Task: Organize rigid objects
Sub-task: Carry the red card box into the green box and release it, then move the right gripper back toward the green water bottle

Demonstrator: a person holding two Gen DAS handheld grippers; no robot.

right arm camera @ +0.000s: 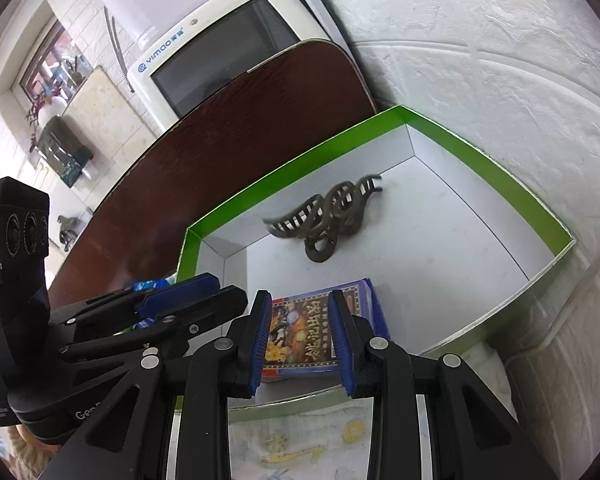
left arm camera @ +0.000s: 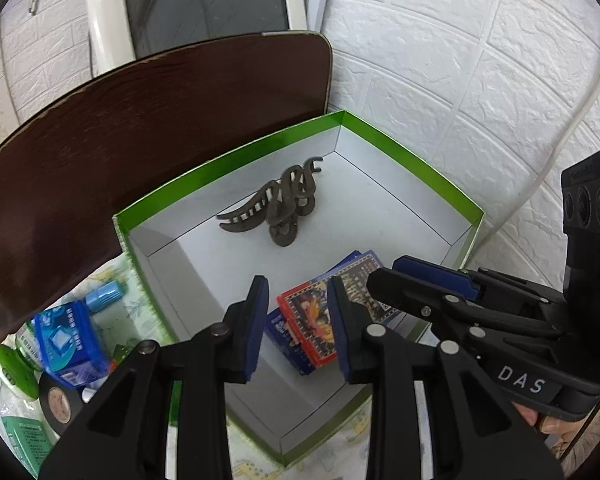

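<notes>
A green-rimmed white box [left arm camera: 204, 168] [right arm camera: 284, 160] holds a dark brown hair claw [left arm camera: 278, 206] [right arm camera: 328, 216] near its back and two card packs, a red one [left arm camera: 310, 322] [right arm camera: 300, 336] lying on a blue one [left arm camera: 278, 330] [right arm camera: 374, 304], near its front. My left gripper [left arm camera: 300, 328] is open and empty above the front of the box, its jaws either side of the card packs. My right gripper [right arm camera: 302, 336] is open and empty above the same packs. Each gripper shows in the other's view, the right [left arm camera: 432, 280] and the left [right arm camera: 188, 300].
Left of the box lie a blue packet [left arm camera: 70, 344], a light blue cap [left arm camera: 104, 296], a black tape roll [left arm camera: 60, 400], a green-white bottle [left arm camera: 14, 368] and a green packet [left arm camera: 24, 440]. A dark wooden board [left arm camera: 140, 128] and a monitor [left arm camera: 204, 8] stand behind. A white wall [left arm camera: 460, 80] is right.
</notes>
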